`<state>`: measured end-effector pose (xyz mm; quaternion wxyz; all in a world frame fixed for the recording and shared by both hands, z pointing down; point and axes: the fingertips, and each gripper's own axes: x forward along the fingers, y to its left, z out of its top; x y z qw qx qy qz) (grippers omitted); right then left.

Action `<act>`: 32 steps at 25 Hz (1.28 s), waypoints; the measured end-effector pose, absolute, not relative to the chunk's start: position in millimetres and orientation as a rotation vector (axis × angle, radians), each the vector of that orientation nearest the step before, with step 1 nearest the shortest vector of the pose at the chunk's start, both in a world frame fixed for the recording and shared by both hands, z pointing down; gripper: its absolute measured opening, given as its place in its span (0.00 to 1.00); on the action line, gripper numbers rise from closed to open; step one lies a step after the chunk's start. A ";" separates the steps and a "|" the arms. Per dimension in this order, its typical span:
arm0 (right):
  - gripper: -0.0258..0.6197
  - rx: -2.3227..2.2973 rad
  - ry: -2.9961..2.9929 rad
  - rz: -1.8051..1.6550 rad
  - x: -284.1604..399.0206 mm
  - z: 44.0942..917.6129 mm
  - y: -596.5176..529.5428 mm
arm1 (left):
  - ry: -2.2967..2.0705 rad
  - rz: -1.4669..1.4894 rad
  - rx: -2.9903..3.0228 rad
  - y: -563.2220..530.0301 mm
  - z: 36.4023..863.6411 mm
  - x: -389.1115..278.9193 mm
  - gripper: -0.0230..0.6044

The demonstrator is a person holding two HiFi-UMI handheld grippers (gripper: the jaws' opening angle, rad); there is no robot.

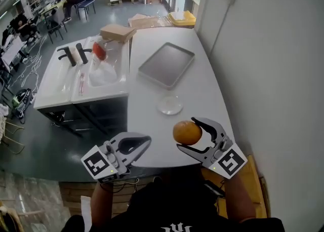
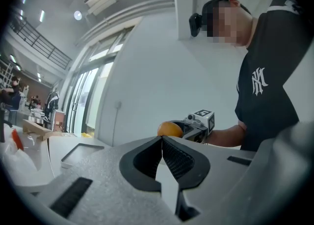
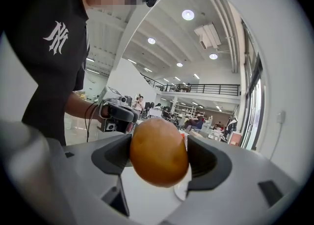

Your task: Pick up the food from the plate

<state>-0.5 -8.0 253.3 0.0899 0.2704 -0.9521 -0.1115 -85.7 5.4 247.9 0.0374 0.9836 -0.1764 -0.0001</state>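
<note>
White worktop (image 1: 202,86); metal tray (image 1: 166,64) beyond the clear plate (image 1: 169,105); left hand-held gripper (image 1: 148,140) nearer than the plate, jaws together, empty; right hand-held gripper (image 1: 188,134) beside it, clamped on round orange food (image 1: 185,129) (off the plate)

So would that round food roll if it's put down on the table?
Probably: the food looks egg-round and smooth, and the table is flat. It seems fairly firm, keeping its shape in the right hand-held gripper. Its glossy skin could be slippery.

White table (image 1: 205,91) bears tray (image 1: 166,64), seemingly glass plate (image 1: 169,105).
</note>
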 end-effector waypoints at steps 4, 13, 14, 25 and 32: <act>0.59 0.851 -2.859 -0.282 11.2 227.5 40.4 | -0.487 -0.012 3.041 39.8 230.0 -72.9 0.05; 0.59 1.005 -2.924 -0.086 57.4 225.8 76.9 | -0.403 0.105 3.049 86.8 234.3 -43.0 0.05; 0.59 1.004 -2.943 -0.063 62.7 225.3 76.4 | -0.408 0.119 3.041 89.0 234.9 -39.7 0.05; 0.59 0.786 -3.115 -0.031 80.0 216.2 80.8 | -0.484 0.164 3.011 104.7 229.3 7.0 0.05; 0.59 0.731 -3.177 0.050 93.9 234.6 87.5 | -0.532 0.161 2.977 120.8 244.7 20.9 0.05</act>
